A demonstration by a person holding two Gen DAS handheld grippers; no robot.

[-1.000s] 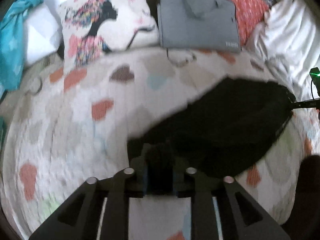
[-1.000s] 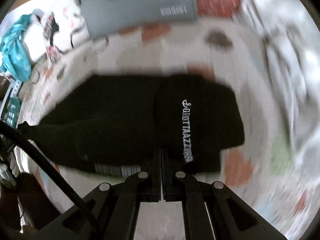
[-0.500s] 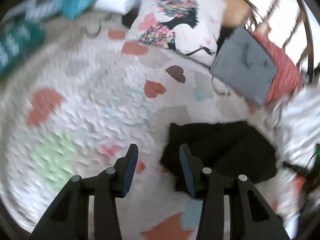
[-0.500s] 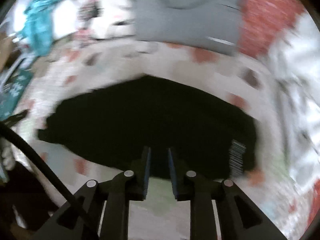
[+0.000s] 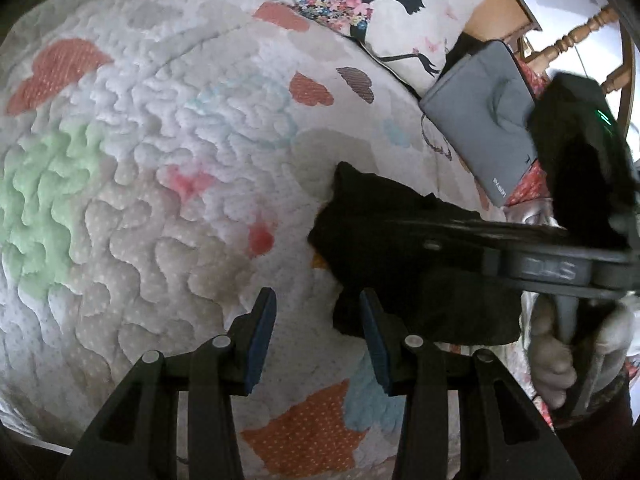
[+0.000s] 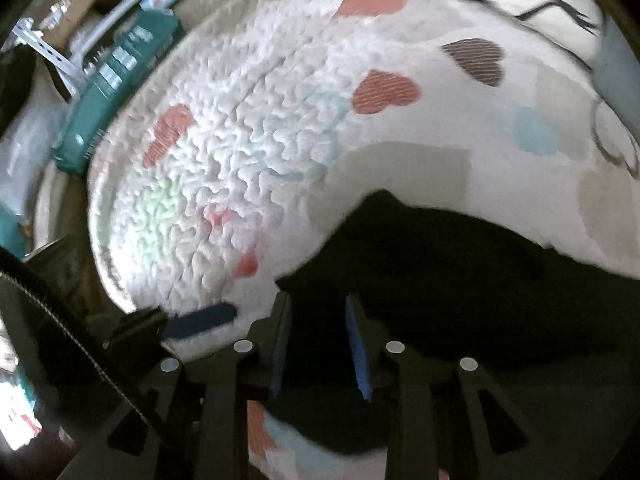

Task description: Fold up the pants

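Note:
The black pants (image 5: 400, 248) lie in a folded bundle on the heart-patterned quilt (image 5: 160, 160). My left gripper (image 5: 318, 332) is open over bare quilt, its right pad just touching the bundle's near left edge, nothing between the pads. In the right wrist view the pants (image 6: 460, 280) fill the lower right. My right gripper (image 6: 319, 340) hovers over their left end with its jaws opening; dark cloth shows in the gap, and the pads do not press on it. A gloved hand (image 5: 560, 356) holds the right gripper's handle. One left pad (image 6: 200, 318) shows beside it.
A pillow with a floral figure (image 5: 380, 12) and a grey laptop sleeve (image 5: 480, 132) lie at the far side, before a wooden chair back (image 5: 560, 44). A teal box (image 6: 108, 92) sits beyond the quilt's (image 6: 260, 120) left edge. A black cable (image 6: 60, 312) crosses the lower left.
Both grippers were shut on the pants and have let go and opened. The right one swept left along the pants to their left end. The left one rolled and drew off the cloth.

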